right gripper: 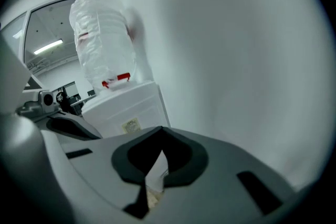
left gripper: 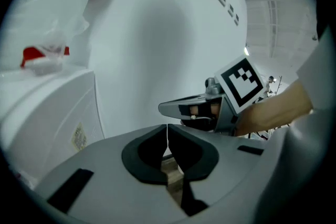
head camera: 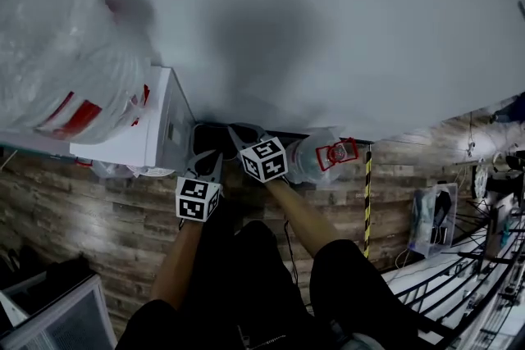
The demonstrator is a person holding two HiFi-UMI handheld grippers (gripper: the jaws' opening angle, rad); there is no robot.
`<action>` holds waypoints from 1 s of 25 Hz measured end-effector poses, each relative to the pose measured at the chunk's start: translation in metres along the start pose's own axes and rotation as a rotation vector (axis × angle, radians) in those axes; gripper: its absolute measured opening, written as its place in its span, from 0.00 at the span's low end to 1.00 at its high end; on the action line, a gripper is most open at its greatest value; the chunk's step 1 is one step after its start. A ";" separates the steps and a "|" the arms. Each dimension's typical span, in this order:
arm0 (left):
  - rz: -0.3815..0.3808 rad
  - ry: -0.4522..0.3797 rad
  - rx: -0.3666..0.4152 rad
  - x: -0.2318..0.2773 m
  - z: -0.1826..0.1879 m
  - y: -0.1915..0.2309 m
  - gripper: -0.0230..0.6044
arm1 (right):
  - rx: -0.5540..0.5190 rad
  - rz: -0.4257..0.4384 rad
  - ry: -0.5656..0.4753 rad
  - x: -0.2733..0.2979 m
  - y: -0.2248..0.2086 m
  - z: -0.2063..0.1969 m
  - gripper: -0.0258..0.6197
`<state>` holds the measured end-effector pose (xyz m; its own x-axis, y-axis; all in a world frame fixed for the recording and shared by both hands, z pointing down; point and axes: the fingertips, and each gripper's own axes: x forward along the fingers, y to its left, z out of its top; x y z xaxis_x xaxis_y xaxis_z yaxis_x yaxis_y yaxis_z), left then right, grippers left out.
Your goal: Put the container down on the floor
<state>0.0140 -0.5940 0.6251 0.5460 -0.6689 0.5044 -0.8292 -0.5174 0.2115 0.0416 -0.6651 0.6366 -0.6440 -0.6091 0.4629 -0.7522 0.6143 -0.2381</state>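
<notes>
A clear water container point(head camera: 314, 157) with a red cap and handle point(head camera: 339, 152) rests at the foot of the white wall point(head camera: 328, 29), on the wooden floor point(head camera: 107, 217). My right gripper point(head camera: 244, 137) is just left of it, shut and empty; its own view shows the jaw tips meeting point(right gripper: 160, 134). My left gripper point(head camera: 212, 165) is beside the right one, nearer the white water dispenser point(head camera: 157, 127). Its jaws are also shut on nothing point(left gripper: 168, 127). From the left gripper view, the right gripper's body point(left gripper: 207, 107) shows ahead and to the right.
A large plastic-wrapped bottle point(head camera: 66, 53) sits on top of the dispenser. A yellow-black striped strip point(head camera: 367, 201) runs across the floor right of the container. A clear bag point(head camera: 435, 217) and spoked wheels point(head camera: 484, 275) are at the right. The person's dark-clothed legs point(head camera: 271, 283) fill the bottom middle.
</notes>
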 end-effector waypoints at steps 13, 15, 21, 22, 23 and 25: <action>0.004 -0.027 0.037 -0.104 0.066 -0.080 0.06 | -0.039 0.011 -0.090 -0.148 0.061 0.108 0.06; 0.002 -0.039 0.048 -0.116 0.074 -0.093 0.06 | -0.040 0.020 -0.111 -0.167 0.074 0.117 0.06; 0.009 -0.091 0.089 -0.150 0.096 -0.114 0.06 | -0.089 0.010 -0.164 -0.207 0.108 0.134 0.06; 0.009 -0.098 0.087 -0.154 0.098 -0.115 0.06 | -0.092 0.010 -0.173 -0.211 0.113 0.136 0.06; 0.009 -0.104 0.089 -0.158 0.102 -0.115 0.06 | -0.096 0.007 -0.182 -0.214 0.117 0.139 0.06; 0.008 -0.118 0.102 -0.162 0.112 -0.112 0.06 | -0.102 -0.008 -0.194 -0.218 0.121 0.146 0.06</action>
<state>0.0318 -0.4870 0.4261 0.5545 -0.7285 0.4024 -0.8206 -0.5591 0.1185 0.0709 -0.5309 0.3823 -0.6603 -0.6930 0.2894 -0.7456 0.6509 -0.1428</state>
